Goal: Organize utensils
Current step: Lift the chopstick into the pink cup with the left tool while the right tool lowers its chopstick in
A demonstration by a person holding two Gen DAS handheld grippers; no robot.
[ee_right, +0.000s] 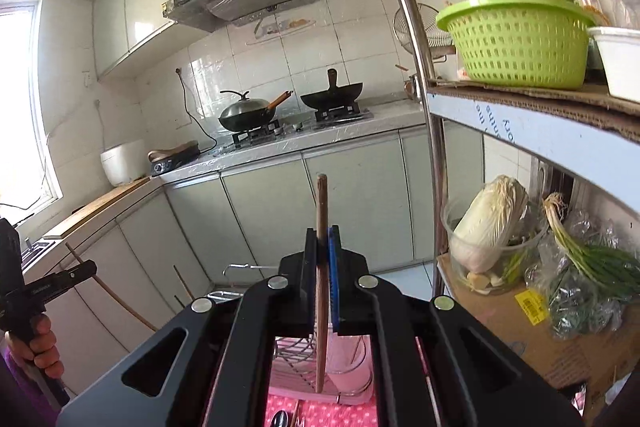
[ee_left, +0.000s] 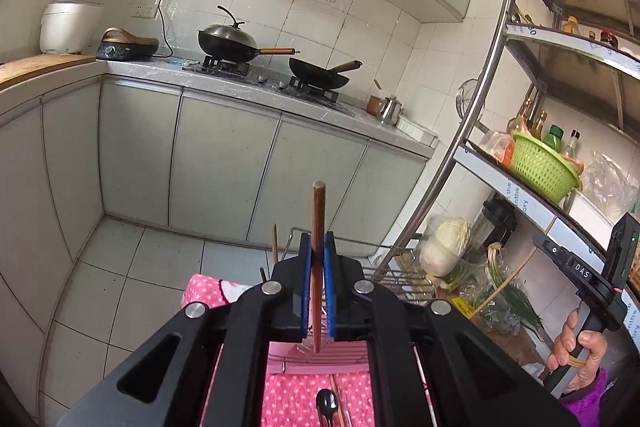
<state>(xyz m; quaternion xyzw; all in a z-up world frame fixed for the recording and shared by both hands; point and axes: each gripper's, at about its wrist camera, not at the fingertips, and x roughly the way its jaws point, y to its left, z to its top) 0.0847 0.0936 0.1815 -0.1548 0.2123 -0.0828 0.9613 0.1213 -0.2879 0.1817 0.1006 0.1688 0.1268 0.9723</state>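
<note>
Big picture first: a run of pale green cabinets (ee_left: 224,163) stretches under a grey counter (ee_left: 256,87), where two dark woks (ee_left: 230,45) sit on the stove burners, one with a lid. Off to the right stands a metal shelf rack (ee_left: 492,67) with a green basket (ee_right: 516,39) on a cardboard-lined shelf, and below it a cabbage (ee_right: 490,223) in a clear tub beside a bunch of green onions (ee_right: 588,259). Down low, a pink polka-dot cloth (ee_left: 296,399) is spread out, and on it rests a wire dish rack (ee_right: 296,355) on a pink tray, with a spoon (ee_left: 326,403) lying on the cloth nearer the camera. Now the tools: the left gripper (ee_left: 318,247) has its blue pads pressed in against a dark brown chopstick (ee_left: 319,211), held upright, its top poking well above the fingers and its lower end hanging over the pink tray. The right gripper (ee_right: 323,243) is pinching a lighter wooden chopstick (ee_right: 321,203), also upright, its lower tip hanging just above the dish rack. Each view catches the other handle at its edge, with the person's hand (ee_left: 580,347) wrapped around the grip.
</note>
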